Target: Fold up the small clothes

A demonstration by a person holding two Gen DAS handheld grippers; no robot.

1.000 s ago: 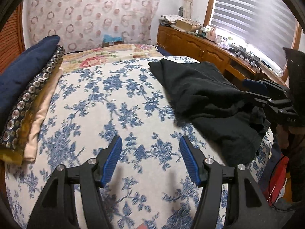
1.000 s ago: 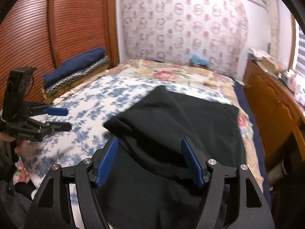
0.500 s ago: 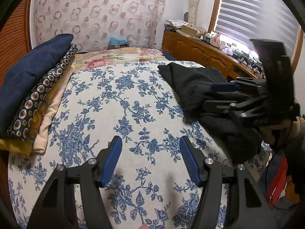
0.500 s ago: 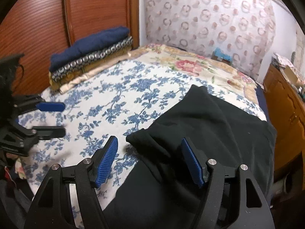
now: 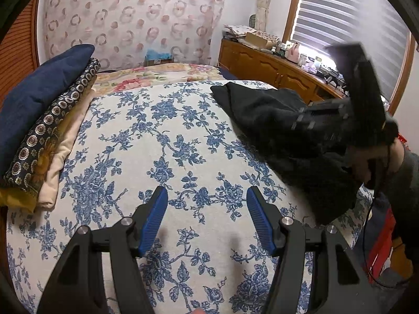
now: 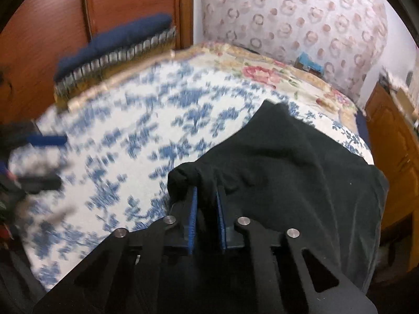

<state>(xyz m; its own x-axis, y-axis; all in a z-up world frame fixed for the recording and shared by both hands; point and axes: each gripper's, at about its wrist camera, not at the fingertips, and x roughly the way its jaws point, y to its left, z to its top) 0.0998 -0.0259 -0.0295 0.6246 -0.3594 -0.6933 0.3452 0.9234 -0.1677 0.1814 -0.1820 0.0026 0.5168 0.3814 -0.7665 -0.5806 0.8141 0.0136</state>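
The crumpled black cotton garment (image 6: pixel 288 183) lies on the right half of the bed, its near part bunched and its far part spread toward the flowered beige blanket (image 6: pixel 262 73). My right gripper (image 6: pixel 207 209) has its blue-padded fingers (image 6: pixel 193 214) drawn together on a gathered ridge of that cloth at its near left corner, so I hold it there. The fabric looks soft, light and limp to me; I judge it will drape and sag from any single pinch, so a hem or corner is the sensible place to take hold, and a second grip along the same edge would help keep it flat. My left gripper (image 5: pixel 207 217) hangs over bare bedspread with its fingers (image 5: pixel 154 217) wide apart and nothing between them, well apart from the garment (image 5: pixel 275 120). The blue-flowered white bedspread (image 5: pixel 157 144) gives open room for laying the piece out. Against the left side sits a stack of folded bedding, navy on top over a ring-patterned layer and cream and yellow ones (image 5: pixel 42 120); it is away from my working area. A wooden cabinet (image 5: pixel 267 65) cluttered with small items runs under the blinds beyond the bed; nothing there looks to obstruct me.
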